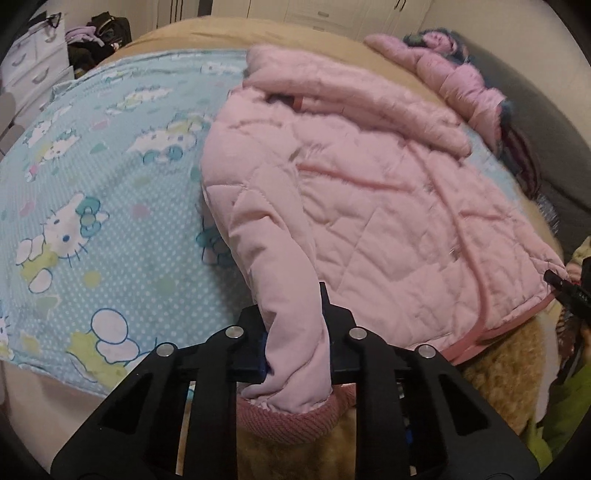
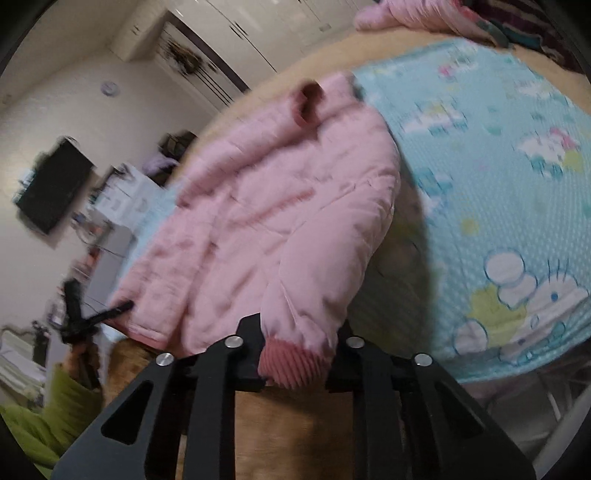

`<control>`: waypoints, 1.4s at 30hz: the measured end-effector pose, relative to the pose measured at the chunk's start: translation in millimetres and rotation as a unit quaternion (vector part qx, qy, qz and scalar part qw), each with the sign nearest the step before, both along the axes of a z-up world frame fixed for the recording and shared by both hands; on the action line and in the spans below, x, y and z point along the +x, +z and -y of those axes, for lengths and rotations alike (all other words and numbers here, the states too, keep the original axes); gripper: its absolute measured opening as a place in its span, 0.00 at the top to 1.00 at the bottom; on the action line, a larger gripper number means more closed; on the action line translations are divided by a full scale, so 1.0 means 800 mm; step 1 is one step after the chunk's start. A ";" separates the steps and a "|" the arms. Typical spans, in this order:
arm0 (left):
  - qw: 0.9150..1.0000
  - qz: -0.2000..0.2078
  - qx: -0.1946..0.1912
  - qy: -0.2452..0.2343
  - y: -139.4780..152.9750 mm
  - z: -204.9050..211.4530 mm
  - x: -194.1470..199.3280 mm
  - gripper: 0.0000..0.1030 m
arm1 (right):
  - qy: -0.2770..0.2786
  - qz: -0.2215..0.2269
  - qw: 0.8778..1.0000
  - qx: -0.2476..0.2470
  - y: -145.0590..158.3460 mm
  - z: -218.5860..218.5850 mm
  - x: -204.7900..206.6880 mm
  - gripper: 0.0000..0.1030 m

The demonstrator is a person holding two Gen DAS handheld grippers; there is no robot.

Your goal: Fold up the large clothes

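Quilted pink jacket (image 1: 369, 206) lies spread on a blue cartoon-print blanket (image 1: 103, 192), which covers a tan fleece bedspread (image 1: 491, 373); the jacket's hem hangs at the bed's near edge, over the fleece. One sleeve (image 1: 295, 332) trails off the near edge into the left gripper (image 1: 295, 354), whose fingers are closed on the fabric just above the ribbed cuff (image 1: 291, 413); the cuff droops below the jaws. In the right wrist view the jacket's other sleeve (image 2: 306, 295) reaches to the right gripper (image 2: 295, 354), and its fingers are pinched on that sleeve at its ribbed cuff (image 2: 295, 365). This view is blurred, so finer detail of the grip cannot be told. In the right wrist view the collar (image 2: 310, 103) sits toward the far side of the bed.

At the far right corner of the bed lies a second pink puffy garment (image 1: 458, 81) with a dark furry trim. Beyond the bed stand white cabinets (image 1: 325, 14), a white drawer unit (image 1: 33, 70), and a dark wall-mounted screen (image 2: 55, 184).
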State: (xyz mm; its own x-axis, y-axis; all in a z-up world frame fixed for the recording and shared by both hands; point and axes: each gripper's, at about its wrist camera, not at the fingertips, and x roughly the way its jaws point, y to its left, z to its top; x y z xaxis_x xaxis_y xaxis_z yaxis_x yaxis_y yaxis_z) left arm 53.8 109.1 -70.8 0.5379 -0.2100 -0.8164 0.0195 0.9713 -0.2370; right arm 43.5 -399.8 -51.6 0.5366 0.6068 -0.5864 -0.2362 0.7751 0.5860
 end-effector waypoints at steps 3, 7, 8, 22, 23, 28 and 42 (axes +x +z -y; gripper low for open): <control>0.999 0.026 -0.022 0.004 0.021 -0.004 -0.003 0.89 | 0.000 0.020 1.000 0.011 0.022 0.000 0.002 0.83; 0.998 0.056 -0.031 0.005 0.050 -0.002 0.003 0.89 | 0.001 0.041 0.999 0.036 0.046 -0.002 0.012 0.84; 0.998 0.062 -0.032 0.005 0.056 -0.001 0.007 0.89 | 0.002 0.048 0.998 0.038 0.054 -0.004 0.017 0.84; 0.990 0.137 -0.034 0.014 0.127 0.001 0.057 0.89 | -0.032 0.093 0.992 0.079 0.117 0.001 0.093 0.85; 0.989 0.140 -0.036 0.018 0.130 0.000 0.062 0.89 | -0.035 0.094 0.992 0.082 0.117 0.002 0.096 0.85; 0.987 0.156 -0.027 0.024 0.143 0.001 0.077 0.89 | -0.058 0.101 0.989 0.095 0.126 0.007 0.114 0.85; 0.979 0.193 -0.042 0.053 0.173 -0.004 0.138 0.88 | -0.111 0.119 0.969 0.188 0.146 0.005 0.186 0.85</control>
